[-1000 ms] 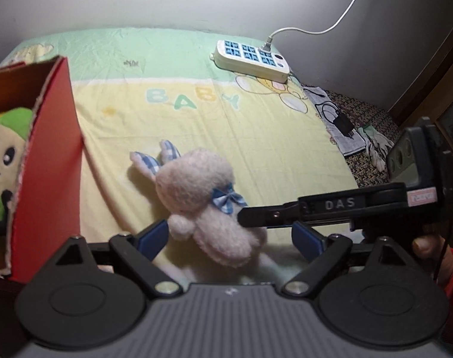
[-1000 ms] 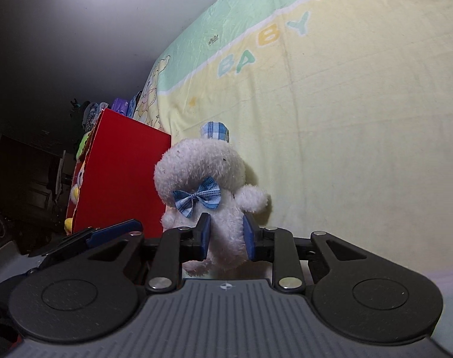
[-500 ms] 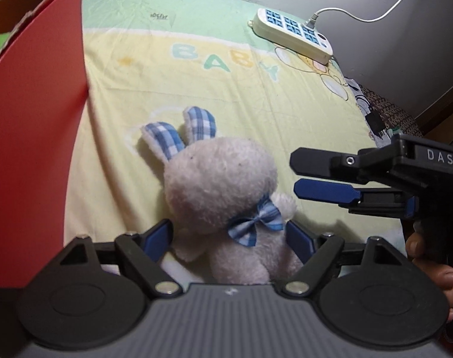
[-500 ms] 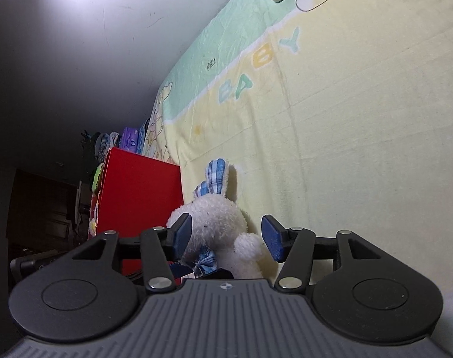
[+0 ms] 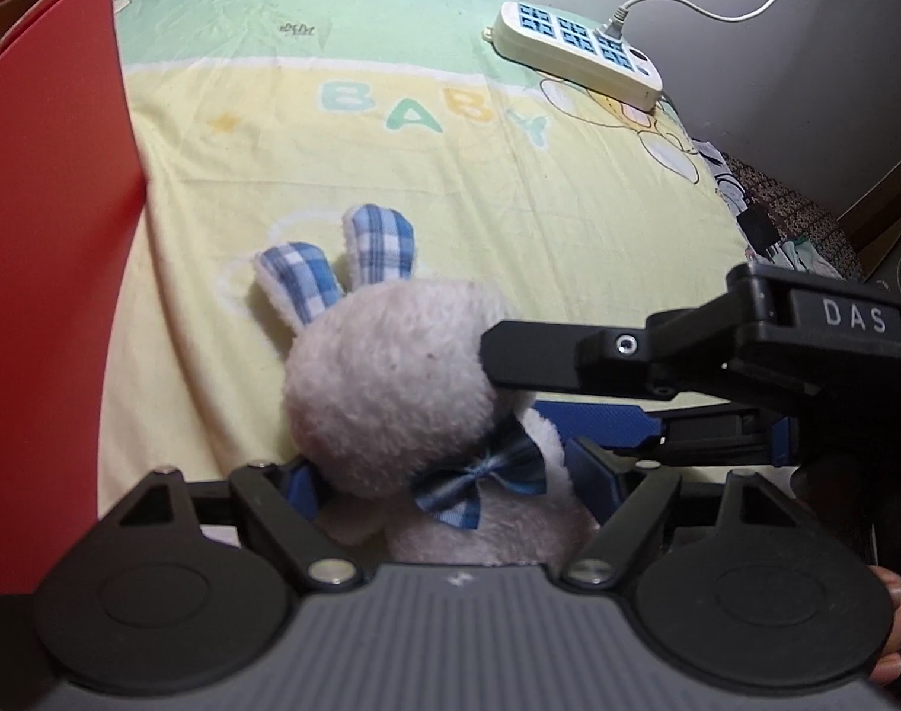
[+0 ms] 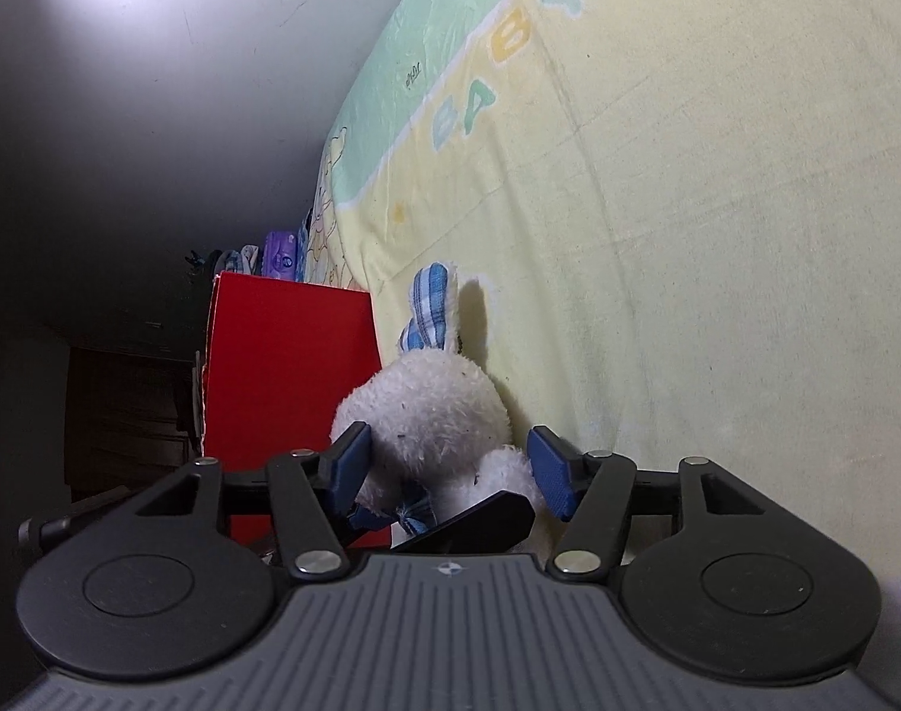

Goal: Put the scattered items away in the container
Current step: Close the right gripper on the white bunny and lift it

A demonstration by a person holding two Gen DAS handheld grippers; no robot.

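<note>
A white plush rabbit [image 5: 391, 379] with blue checked ears and a blue bow lies on the yellow baby blanket [image 5: 510, 207]. My left gripper [image 5: 444, 483] is open, its blue pads on either side of the rabbit's body. My right gripper [image 6: 450, 462] is open too, its pads flanking the rabbit [image 6: 433, 415]; it reaches in from the right in the left wrist view [image 5: 569, 391]. The red cardboard box [image 5: 47, 266] stands just left of the rabbit, also in the right wrist view [image 6: 284, 367].
A white power strip [image 5: 575, 53] with its cable lies at the far edge of the blanket. Dark clutter [image 5: 770, 225] sits off the blanket's right edge. A grey wall runs behind the bed.
The right gripper let go of the rabbit and opened wide, then came in around it again. The left gripper moved in until its open pads flank the rabbit's body.
</note>
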